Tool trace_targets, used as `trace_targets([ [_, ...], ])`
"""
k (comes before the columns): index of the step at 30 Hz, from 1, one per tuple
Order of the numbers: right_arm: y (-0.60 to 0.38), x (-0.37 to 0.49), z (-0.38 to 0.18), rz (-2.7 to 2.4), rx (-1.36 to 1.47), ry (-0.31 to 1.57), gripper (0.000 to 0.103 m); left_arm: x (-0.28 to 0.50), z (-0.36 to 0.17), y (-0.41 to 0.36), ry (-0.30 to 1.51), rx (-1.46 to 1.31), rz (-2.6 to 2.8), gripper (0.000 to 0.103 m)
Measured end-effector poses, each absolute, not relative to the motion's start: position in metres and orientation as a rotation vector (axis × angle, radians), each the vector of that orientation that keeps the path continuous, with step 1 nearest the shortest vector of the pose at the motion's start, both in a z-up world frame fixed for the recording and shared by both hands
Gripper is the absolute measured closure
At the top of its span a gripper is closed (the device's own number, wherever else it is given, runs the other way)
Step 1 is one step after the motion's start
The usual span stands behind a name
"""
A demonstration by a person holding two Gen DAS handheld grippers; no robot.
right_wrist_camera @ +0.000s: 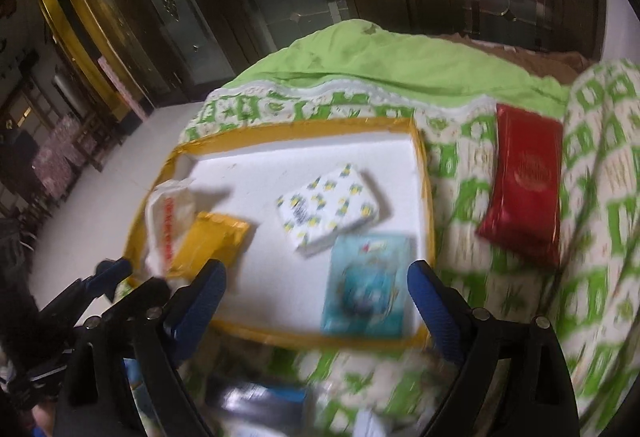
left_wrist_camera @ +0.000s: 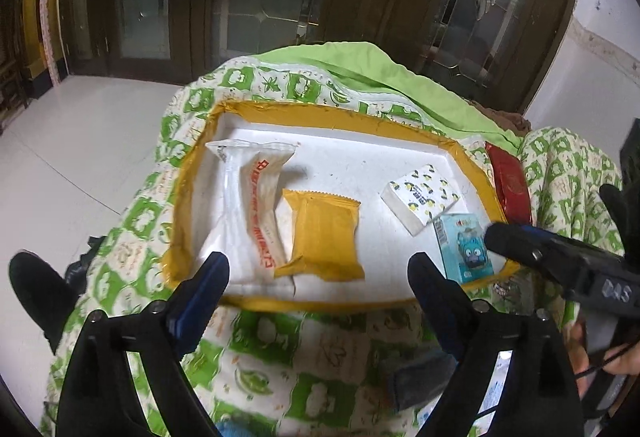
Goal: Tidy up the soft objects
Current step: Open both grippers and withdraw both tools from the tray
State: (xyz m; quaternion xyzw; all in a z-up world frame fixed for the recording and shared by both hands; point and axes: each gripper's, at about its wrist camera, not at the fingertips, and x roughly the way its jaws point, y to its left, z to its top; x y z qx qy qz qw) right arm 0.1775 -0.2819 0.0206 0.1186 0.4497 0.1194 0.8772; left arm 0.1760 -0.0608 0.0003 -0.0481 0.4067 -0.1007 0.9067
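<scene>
Four soft packets lie inside the white tray with the yellow taped rim: one clear-and-white pouch with red print at the left, one yellow packet just beside it and overlapping its edge, one white tissue pack with a lemon pattern toward the right, and one light-blue pack with a cartoon face touching the tissue pack's near corner. One red packet lies outside the tray on the green-and-white patterned quilt, just off the tray's right rim. Two grippers are in view. The left gripper hovers over the tray's near edge with its blue-padded fingers spread wide, the yellow packet showing between them, nothing gripped. The right gripper is likewise spread wide and empty, held above the near right part of the tray with the light-blue pack between its fingers; that view is blurred, so whether a fingertip grazes the pack is hard to say, though it seems clear of it.
</scene>
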Motion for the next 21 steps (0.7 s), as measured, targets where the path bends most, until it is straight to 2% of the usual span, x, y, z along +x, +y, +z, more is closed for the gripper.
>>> trace_targets([
  [10,-0.289,0.108,0.022,0.26,0.277,0.906,0.006,0.135,0.01,-0.064,0.826,-0.051,-0.209,0.012],
  [21,-0.308,0.053,0.019,0.215,0.276,0.875,0.005,0.055,-0.006,-0.037,0.809,-0.062,-0.162,0.012],
])
